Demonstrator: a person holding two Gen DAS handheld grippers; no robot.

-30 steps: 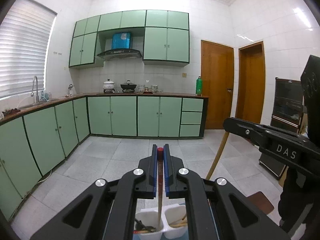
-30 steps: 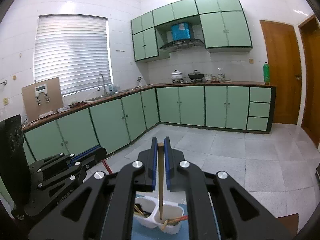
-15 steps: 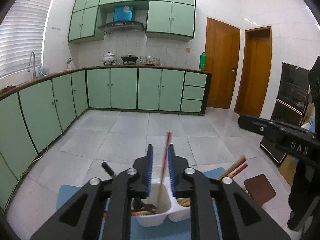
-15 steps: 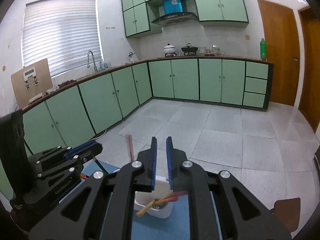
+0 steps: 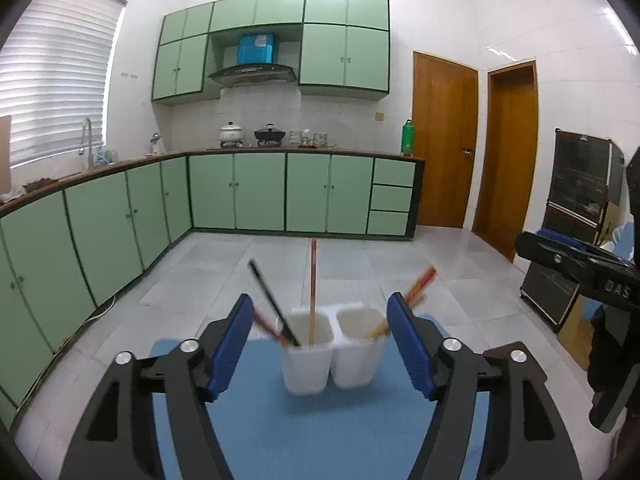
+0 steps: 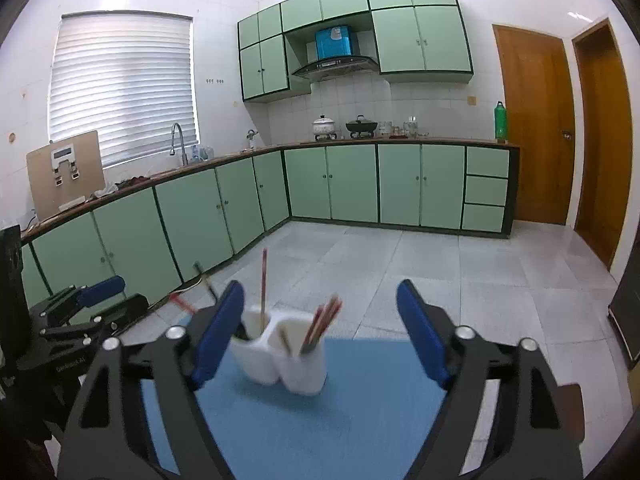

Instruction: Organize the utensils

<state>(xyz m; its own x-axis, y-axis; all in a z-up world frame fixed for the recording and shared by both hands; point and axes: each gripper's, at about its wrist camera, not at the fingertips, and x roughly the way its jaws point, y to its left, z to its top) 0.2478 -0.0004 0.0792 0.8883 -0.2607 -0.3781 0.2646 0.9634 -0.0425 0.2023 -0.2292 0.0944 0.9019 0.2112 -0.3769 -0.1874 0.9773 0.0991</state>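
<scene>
The left claw (image 5: pixel 320 326) stands released, its blue pads spread wide with nothing pressed between them; its jaws have just been opening. Between and beyond the pads sits a white two-compartment holder (image 5: pixel 332 354) on a blue mat (image 5: pixel 320 432). In the holder's left compartment a tall chopstick with a red top (image 5: pixel 313 288) stands almost upright, and a black chopstick (image 5: pixel 272 304) leans away to the left beside a reddish one, which is blurred. In the right compartment orange-red chopsticks (image 5: pixel 416 286) lean out to the right, partly hidden behind the right pad.

The right claw (image 6: pixel 320 320) is likewise released, its jaws having just been opening, and nothing is gripped. From its view the same holder (image 6: pixel 280 364) lies nearer the left pad, which covers part of its left side. A single chopstick rises upright from the left compartment, and a bundle of reddish chopsticks (image 6: pixel 324 318) slants to the right out of the other; motion blur makes their number hard to tell, perhaps three.

The mat covers the table, whose bare edge barely shows. Beyond it lie pale floor tiles (image 5: pixel 224 272), green cabinets (image 6: pixel 352 188) and wooden doors (image 5: pixel 444 148).
</scene>
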